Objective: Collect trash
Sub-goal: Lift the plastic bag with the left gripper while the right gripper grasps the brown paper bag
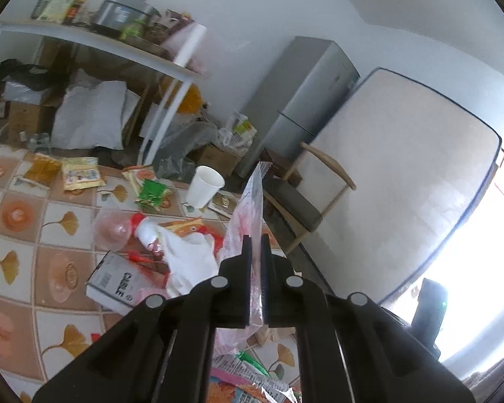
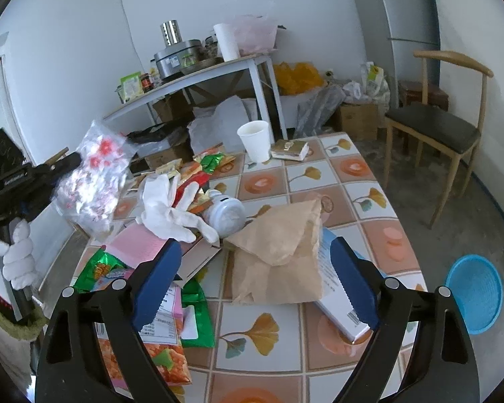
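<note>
Paper bag [image 2: 279,252] lies at twelve o'clock between our right gripper's [image 2: 255,288] wide-open jaws. Our left gripper [image 1: 256,255] clamps a plastic wrapper [image 1: 248,208].

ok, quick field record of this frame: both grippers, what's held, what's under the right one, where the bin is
left gripper: shut on the clear plastic bag with red print, lifted off the table
right gripper: open, holding nothing
under right gripper: brown paper bag, lying on the tiled table and on a white box
nearby clutter: white glove, paper cup, snack wrappers
bin: blue basket on the floor, right of the table
hand: gloved, gripping the left gripper's handle
</note>
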Demonstrator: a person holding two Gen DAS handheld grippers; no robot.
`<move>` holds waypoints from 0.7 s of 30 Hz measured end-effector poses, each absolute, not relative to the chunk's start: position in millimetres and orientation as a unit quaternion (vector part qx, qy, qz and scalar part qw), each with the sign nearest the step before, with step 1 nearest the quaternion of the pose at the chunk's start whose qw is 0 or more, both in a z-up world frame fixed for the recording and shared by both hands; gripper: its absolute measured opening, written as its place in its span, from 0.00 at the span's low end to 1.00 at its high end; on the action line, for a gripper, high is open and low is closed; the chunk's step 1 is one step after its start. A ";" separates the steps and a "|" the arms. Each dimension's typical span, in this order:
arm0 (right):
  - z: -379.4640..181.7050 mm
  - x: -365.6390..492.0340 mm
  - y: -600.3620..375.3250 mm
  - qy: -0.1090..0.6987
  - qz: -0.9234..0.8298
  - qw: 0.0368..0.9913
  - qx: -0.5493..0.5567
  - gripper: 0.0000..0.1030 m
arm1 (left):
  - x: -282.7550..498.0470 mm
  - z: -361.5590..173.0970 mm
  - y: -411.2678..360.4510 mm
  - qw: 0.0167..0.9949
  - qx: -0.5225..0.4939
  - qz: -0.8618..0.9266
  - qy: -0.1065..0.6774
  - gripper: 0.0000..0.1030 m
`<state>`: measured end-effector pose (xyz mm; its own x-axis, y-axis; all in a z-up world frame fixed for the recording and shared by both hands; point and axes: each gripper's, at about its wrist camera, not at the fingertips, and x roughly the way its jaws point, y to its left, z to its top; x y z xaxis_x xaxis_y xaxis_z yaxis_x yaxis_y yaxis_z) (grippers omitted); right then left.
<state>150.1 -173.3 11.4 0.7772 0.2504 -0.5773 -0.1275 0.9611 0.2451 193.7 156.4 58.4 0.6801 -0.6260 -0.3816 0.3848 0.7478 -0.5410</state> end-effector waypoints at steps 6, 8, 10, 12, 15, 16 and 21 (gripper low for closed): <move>1.9 185.6 -194.3 0.376 0.094 0.913 0.128 0.72 | 180.5 48.9 165.4 0.888 -0.235 -0.274 0.285 0.03; -2.7 198.8 -202.1 0.393 0.105 0.901 0.151 0.71 | 176.3 46.3 166.0 0.885 -0.244 -0.276 0.285 0.03; -9.4 218.6 -211.1 0.413 0.115 0.887 0.173 0.71 | 173.4 46.3 166.6 0.884 -0.248 -0.277 0.283 0.03; -15.2 237.4 -215.9 0.426 0.121 0.878 0.184 0.72 | 169.8 44.6 166.0 0.882 -0.254 -0.279 0.282 0.03; -28.9 266.3 -218.8 0.458 0.131 0.857 0.197 0.74 | 166.9 43.1 165.3 0.880 -0.259 -0.281 0.281 0.03; -33.7 272.1 -219.4 0.467 0.131 0.852 0.197 0.74 | 166.0 41.9 164.7 0.880 -0.261 -0.281 0.280 0.03; -45.8 283.6 -208.9 0.495 0.122 0.844 0.166 0.41 | 165.5 38.9 164.2 0.877 -0.270 -0.281 0.281 0.03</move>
<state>283.6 -208.9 -45.8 0.4795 0.3695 -0.7959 -0.0410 0.9155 0.4003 165.5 164.2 38.9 0.6853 -0.6437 -0.3407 0.3407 0.6968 -0.6312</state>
